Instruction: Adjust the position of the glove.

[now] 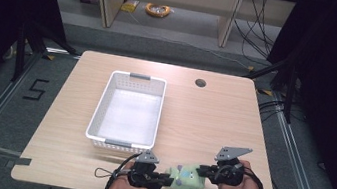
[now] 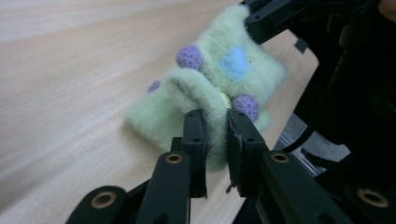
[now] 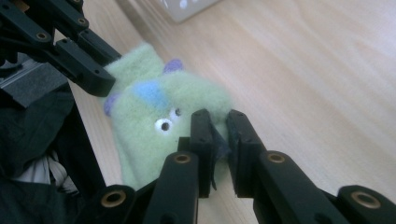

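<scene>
Green plush toy (image 1: 187, 179), no label readable, pinched by both tools.

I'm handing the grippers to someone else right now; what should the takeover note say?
Left gripper: shut on a fold of the green plush toy.
Right gripper: shut on the toy's other side.
Toy: near the table's front edge, between both hands, in front of the white basket.
Done: both grips look set.
Left: probably lifting the toy together; where it goes, perhaps the basket, is only a guess.
</scene>
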Tool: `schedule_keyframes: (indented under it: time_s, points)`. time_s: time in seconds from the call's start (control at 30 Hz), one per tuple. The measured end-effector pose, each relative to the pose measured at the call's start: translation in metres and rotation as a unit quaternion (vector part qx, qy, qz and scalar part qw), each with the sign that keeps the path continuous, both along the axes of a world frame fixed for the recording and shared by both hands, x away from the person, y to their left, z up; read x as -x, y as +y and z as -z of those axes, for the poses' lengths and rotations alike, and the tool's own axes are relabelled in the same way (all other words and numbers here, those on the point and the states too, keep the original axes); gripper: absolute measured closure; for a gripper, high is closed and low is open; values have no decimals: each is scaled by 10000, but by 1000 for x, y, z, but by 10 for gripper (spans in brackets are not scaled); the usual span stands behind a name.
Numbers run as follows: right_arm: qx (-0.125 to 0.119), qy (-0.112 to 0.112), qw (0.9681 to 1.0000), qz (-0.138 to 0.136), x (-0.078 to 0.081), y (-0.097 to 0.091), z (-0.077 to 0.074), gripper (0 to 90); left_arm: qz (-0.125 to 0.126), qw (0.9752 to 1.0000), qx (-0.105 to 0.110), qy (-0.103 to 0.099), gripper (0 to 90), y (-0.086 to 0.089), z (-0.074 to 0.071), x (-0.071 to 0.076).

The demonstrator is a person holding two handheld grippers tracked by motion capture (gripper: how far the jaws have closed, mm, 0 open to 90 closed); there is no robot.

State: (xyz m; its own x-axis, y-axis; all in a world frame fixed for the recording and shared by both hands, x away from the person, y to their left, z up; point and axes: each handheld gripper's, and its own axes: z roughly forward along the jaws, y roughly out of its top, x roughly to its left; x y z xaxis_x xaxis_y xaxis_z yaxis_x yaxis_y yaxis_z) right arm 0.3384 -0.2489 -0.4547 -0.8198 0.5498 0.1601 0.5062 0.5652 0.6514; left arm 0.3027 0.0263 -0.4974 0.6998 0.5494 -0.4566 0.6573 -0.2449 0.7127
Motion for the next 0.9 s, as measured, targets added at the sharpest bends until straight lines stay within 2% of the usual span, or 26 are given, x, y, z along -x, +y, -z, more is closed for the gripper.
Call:
schedule_keyframes:
  time_s: [0.03,0.07,0.1,0.13,0.23,0.3,0.33,0.37,0.4,0.43,0.5,0.53,0.6,0.67,0.7,0.73,0.77,0.8,0.83,0.87,0.9]
  points:
    - [45,102,9999,-1,-2,0,7,818,-68,9999,-89,62,775,-1,6,-1]
    - [43,276,9996,43,-1,0,10,814,-37,9999,-76,94,773,0,9,-1]
    - [43,276,9996,43,-1,0,10,814,-37,9999,-76,94,772,0,9,-1]
    - [36,284,9995,155,-3,-1,15,804,-43,9999,-125,85,770,0,10,0]
    - [56,239,9993,273,-5,-2,19,776,-2,9999,-78,93,754,0,9,0]
    - [59,219,9994,270,-5,-1,20,765,44,9999,-115,113,736,0,9,1]
    - [74,185,9990,410,-5,-1,20,707,21,9998,-126,123,714,0,10,3]
    - [74,185,9990,410,-5,-1,20,707,21,9998,-126,123,686,0,10,3]
    - [-2,122,9985,532,-5,-1,21,661,34,9998,-180,109,681,1,10,5]
    - [70,188,9980,605,-3,-3,19,622,82,9997,-206,69,675,2,10,5]
    - [31,143,9980,622,-3,-3,18,591,80,9996,-252,73,654,4,9,6]
    - [-53,87,9969,777,-1,-4,17,547,-56,9997,-243,62,600,5,8,7]
    - [-290,-39,9949,964,2,-7,14,504,-64,9998,-180,86,562,10,5,6]
    - [-363,84,9929,1134,7,-13,7,453,-309,9995,-99,-7,518,19,-3,4]
    - [-363,84,9929,1134,7,-13,7,453,-309,9995,-99,-7,495,19,-3,4]
    - [-472,311,9891,1357,15,-14,5,432,-427,9991,-38,34,487,24,-6,-1]
    - [-472,311,9891,1357,15,-14,5,432,-427,9991,-38,34,484,24,-6,-1]
    - [-550,238,9887,1370,17,-17,9,419,-562,9984,-37,53,478,27,-7,-5]
    - [-587,374,9858,1527,22,-15,9,418,-596,9982,-18,73,471,26,-6,-7]
    - [-587,374,9858,1527,22,-15,9,418,-596,9982,-18,73,463,26,-6,-7]
    - [-511,250,9873,1481,22,-17,10,411,-631,9979,-17,124,463,26,-6,-8]
